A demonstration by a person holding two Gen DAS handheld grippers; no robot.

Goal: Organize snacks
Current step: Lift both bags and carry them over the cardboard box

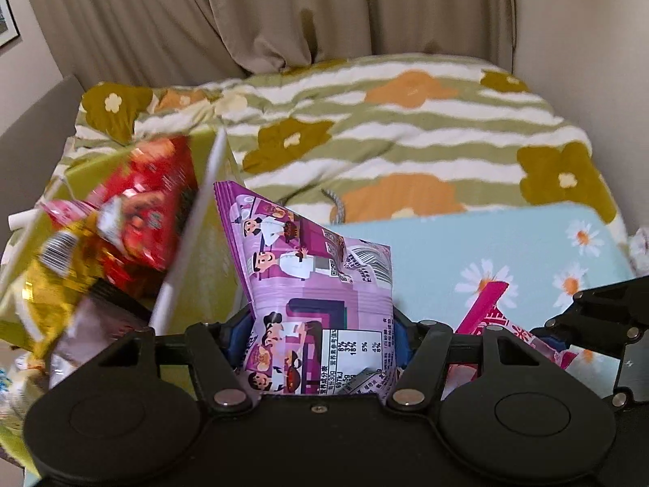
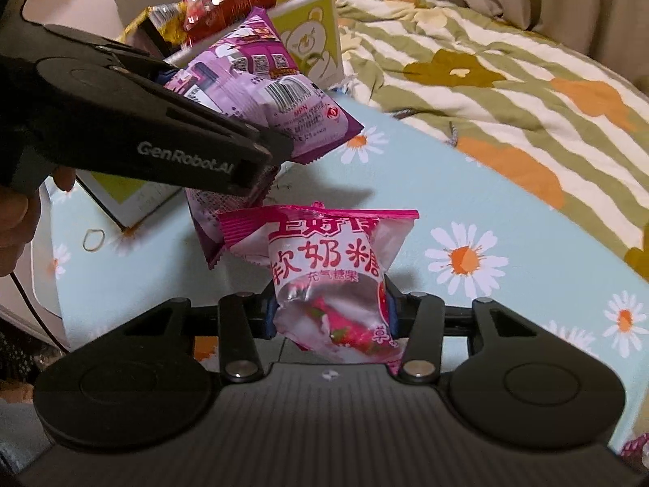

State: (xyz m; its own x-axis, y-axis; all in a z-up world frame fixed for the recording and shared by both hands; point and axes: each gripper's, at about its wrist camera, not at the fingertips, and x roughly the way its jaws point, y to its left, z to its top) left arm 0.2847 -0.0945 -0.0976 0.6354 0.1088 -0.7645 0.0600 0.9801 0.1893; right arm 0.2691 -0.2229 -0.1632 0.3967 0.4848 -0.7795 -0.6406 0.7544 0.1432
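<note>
My left gripper (image 1: 322,345) is shut on a purple snack packet (image 1: 308,268) and holds it above the table, beside the green box (image 1: 203,251). The same packet (image 2: 259,81) and the left gripper (image 2: 227,121) show in the right wrist view. My right gripper (image 2: 330,316) is shut on a pink and white candy bag (image 2: 328,268), held over the blue daisy tablecloth (image 2: 486,203). The green box holds red (image 1: 150,203) and gold (image 1: 52,284) snack bags, piled high.
Another purple packet (image 2: 211,219) lies on the table under the left gripper. A rubber band (image 2: 93,239) lies on the cloth at left. A bed with a green striped flowered quilt (image 1: 385,130) is beyond the table, with curtains (image 1: 203,20) behind.
</note>
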